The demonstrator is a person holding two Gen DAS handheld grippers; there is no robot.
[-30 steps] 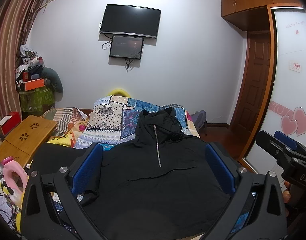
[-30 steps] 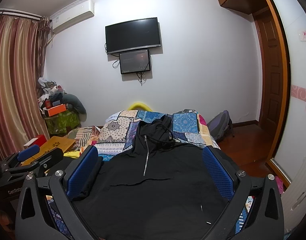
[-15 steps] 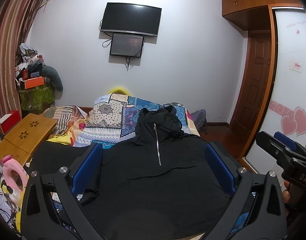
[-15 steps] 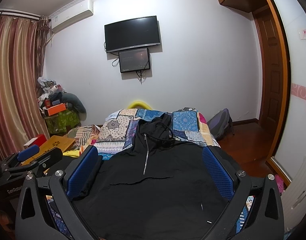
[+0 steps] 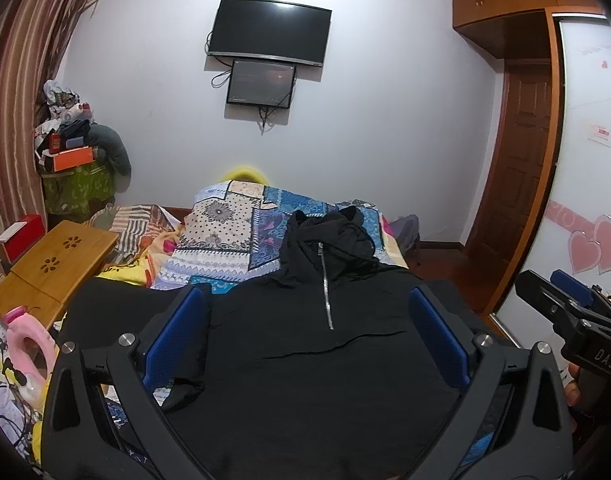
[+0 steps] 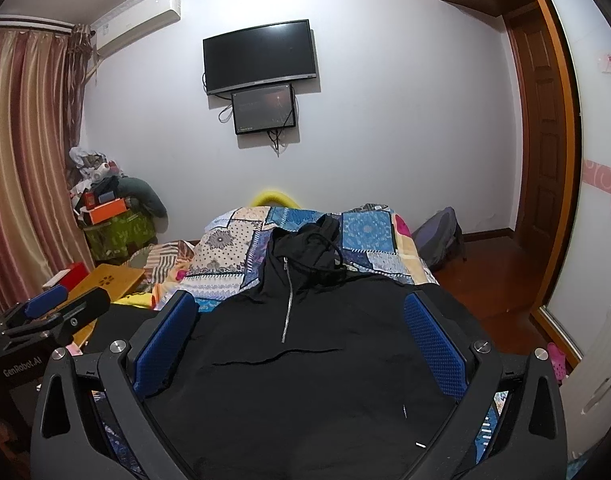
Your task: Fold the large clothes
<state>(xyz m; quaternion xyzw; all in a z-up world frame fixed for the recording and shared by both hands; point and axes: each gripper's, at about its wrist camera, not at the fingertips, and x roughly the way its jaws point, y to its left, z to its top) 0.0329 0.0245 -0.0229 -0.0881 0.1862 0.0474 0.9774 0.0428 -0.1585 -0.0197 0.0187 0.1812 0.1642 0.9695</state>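
Note:
A large black hooded jacket (image 5: 317,360) with a silver half zip lies spread flat on the bed, hood toward the far wall; it also shows in the right wrist view (image 6: 305,368). Its left sleeve (image 5: 117,312) stretches out to the left. My left gripper (image 5: 305,312) is open and empty, held above the jacket's lower part. My right gripper (image 6: 301,316) is open and empty too, above the same area. The right gripper shows at the right edge of the left wrist view (image 5: 565,320), and the left gripper at the left edge of the right wrist view (image 6: 53,316).
A patchwork quilt (image 5: 233,240) covers the bed. A wooden lap table (image 5: 53,264) and pink items (image 5: 25,356) lie at the left. A cluttered green bin (image 5: 77,184) stands in the corner, a backpack (image 6: 441,240) on the floor at right, a wardrobe door (image 5: 585,200) at far right.
Both views have shifted only slightly; the grippers stay open above the jacket and the jacket has not moved.

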